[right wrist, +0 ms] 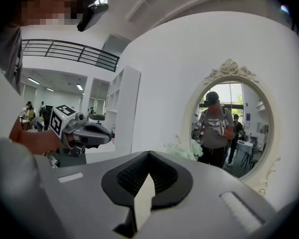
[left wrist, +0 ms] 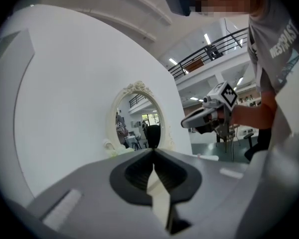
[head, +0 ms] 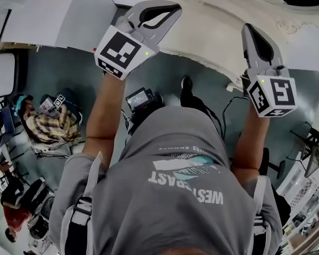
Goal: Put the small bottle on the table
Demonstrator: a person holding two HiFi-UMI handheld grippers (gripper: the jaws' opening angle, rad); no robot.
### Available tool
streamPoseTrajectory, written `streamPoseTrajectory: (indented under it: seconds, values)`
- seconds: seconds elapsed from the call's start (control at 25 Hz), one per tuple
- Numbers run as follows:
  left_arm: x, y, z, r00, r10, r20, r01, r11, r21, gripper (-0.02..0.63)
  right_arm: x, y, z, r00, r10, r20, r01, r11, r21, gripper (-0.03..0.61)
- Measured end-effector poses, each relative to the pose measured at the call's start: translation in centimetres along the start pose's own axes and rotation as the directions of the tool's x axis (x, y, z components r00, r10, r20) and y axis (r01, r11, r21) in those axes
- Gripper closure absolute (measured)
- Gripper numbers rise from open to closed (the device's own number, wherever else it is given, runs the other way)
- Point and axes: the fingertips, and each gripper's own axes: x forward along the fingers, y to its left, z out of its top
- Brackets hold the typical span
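Observation:
No small bottle shows in any view. In the head view my left gripper (head: 175, 7) and right gripper (head: 247, 28) are both held up over the edge of a white table (head: 212, 20). Each one's jaws meet at the tips with nothing between them. The left gripper view looks along my shut left gripper (left wrist: 153, 152) at an oval mirror (left wrist: 139, 118) in an ornate white frame, with the right gripper (left wrist: 187, 124) off to the right. The right gripper view has my shut right gripper (right wrist: 149, 154) before the same mirror (right wrist: 234, 123), and the left gripper (right wrist: 108, 132) at the left.
A curved white wall stands behind the mirror. A pale green tuft (right wrist: 182, 148) lies at the mirror's foot. A white shelf unit (right wrist: 124, 108) stands further left. On the grey floor below are a plaid cloth on a cart (head: 50, 124), a black device (head: 141, 100) and cables (head: 228, 108).

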Motion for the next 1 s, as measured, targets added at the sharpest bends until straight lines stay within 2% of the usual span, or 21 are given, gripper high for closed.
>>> streamPoseTrajectory:
  seconds: [0.2, 0.44, 0.68, 1.0]
  values:
    - [-4.0, 0.4, 0.8, 0.997, 0.074, 0.008, -0.074, 0.997, 0.033, 0.611, 1.4, 4.6, 1.6, 0.991, 0.132, -0.007, -0.133, 0.988, -0.08, 0.578]
    - [-8.5, -0.3, 0.3, 0.992, 0.127, -0.024, -0.126, 0.991, 0.033, 0.611, 2.1, 8.7, 3.0, 0.974, 0.225, 0.006, -0.223, 0.968, -0.111, 0.578]
    - [-11.5, -0.3, -1.1, 0.986, 0.162, -0.048, -0.162, 0.987, -0.01, 0.611, 2.3, 10.4, 3.9, 0.966, 0.257, 0.004, -0.254, 0.959, -0.129, 0.578]
    - [-12.4, -0.5, -1.7, 0.984, 0.169, -0.06, -0.171, 0.985, -0.02, 0.611, 2.2, 11.0, 3.4, 0.964, 0.264, -0.009, -0.263, 0.956, -0.127, 0.578]
